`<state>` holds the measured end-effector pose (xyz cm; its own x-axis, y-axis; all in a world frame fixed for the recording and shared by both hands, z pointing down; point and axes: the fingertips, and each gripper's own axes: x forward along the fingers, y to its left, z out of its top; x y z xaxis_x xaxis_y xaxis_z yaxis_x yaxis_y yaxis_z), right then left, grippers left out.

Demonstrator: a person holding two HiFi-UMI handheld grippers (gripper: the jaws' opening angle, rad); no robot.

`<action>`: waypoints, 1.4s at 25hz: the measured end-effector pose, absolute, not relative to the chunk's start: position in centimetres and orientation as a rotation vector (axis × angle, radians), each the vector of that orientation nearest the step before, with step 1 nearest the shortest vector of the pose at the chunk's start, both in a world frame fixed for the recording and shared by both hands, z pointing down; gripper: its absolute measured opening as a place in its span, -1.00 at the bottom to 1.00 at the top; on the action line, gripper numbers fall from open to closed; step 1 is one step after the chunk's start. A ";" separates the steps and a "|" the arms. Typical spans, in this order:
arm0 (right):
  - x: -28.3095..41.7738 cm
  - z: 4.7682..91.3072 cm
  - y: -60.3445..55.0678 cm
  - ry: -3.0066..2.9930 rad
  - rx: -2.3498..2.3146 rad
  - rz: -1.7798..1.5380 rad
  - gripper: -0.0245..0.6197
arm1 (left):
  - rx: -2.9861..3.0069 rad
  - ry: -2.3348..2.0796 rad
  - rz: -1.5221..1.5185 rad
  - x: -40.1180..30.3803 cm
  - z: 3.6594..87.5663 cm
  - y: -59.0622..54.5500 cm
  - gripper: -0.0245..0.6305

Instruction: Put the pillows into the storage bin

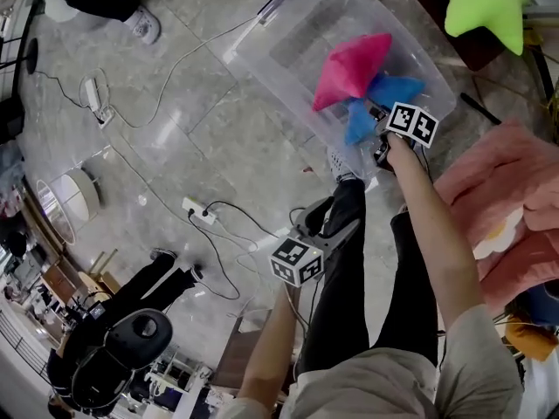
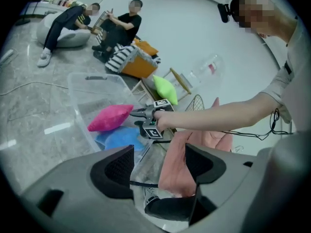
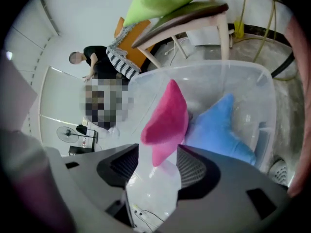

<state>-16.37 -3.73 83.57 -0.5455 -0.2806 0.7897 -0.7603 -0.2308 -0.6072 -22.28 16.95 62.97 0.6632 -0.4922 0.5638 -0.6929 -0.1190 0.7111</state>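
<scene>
A clear plastic storage bin (image 1: 262, 55) stands on the floor with a pink pillow (image 1: 351, 66) lying over a blue pillow (image 1: 384, 99) inside it. My right gripper (image 1: 374, 110) reaches into the bin's near end. In the right gripper view the pink pillow's (image 3: 165, 123) lower corner hangs between the parted jaws of that gripper (image 3: 154, 166), with a gap beside the left pad. The blue pillow (image 3: 218, 130) lies to the right. My left gripper (image 1: 327, 223) hangs open and empty above my leg. A green star pillow (image 1: 485, 3) rests on a chair beyond the bin.
A pink blanket or cushion (image 1: 498, 208) lies at the right, close to my right arm. Cables and a power strip (image 1: 199, 212) run across the floor left of my legs. People sit on the floor (image 2: 119, 28) behind the bin, and a fan (image 1: 65, 199) stands at the left.
</scene>
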 end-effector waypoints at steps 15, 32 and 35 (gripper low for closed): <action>-4.5 61.2 -0.6 -2.278 0.931 1.368 -0.19 | 1.921 -0.993 0.175 -5.3 55.3 14.2 0.09; 29.6 52.4 18.1 -2.264 1.403 1.336 -0.19 | 2.142 -0.673 0.303 19.9 49.3 20.4 0.09; 34.6 56.0 20.5 -2.146 1.503 1.365 -0.17 | 2.166 -0.600 0.387 23.1 51.2 20.8 0.09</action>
